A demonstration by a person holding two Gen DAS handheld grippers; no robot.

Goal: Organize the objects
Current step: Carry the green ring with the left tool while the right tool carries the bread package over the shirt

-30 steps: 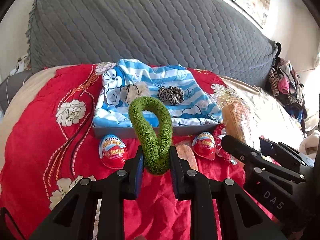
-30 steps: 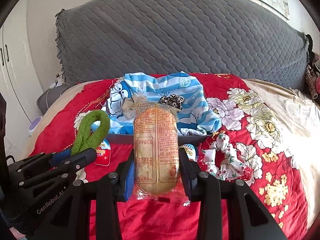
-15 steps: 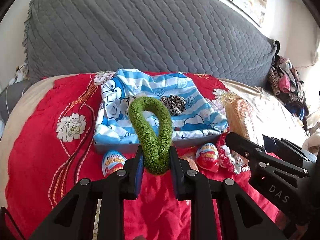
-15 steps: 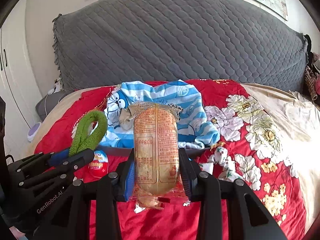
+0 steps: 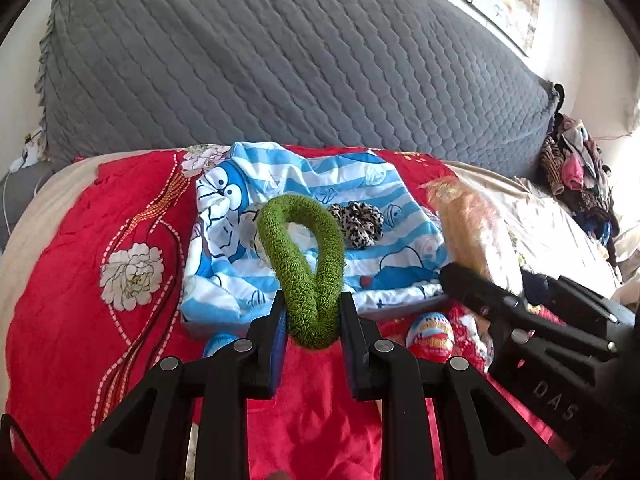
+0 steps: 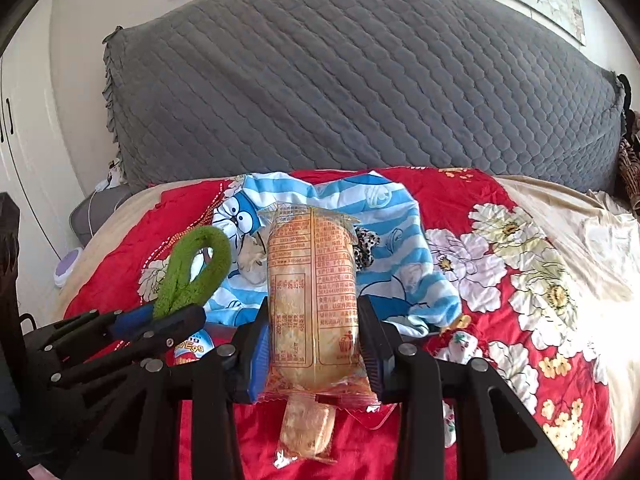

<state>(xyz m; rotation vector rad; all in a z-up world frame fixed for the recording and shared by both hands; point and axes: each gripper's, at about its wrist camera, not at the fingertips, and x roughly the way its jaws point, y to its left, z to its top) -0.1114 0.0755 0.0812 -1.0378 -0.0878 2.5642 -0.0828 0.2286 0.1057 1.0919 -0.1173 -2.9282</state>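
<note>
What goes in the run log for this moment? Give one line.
left tool: shut on green scrunchie | right tool: shut on bread packet | both above red bedspread

bread packet (image 5: 472,232): motion-blurred in left view, print unreadable
blue egg (image 5: 219,345): mostly hidden behind left gripper (image 5: 312,320) finger
leopard scrunchie (image 6: 365,247): half hidden behind the packet in right view
tray (image 5: 400,304): only front edge shows under striped cloth (image 5: 352,184)
clothes pile (image 5: 576,168): too small, items unclear
</note>
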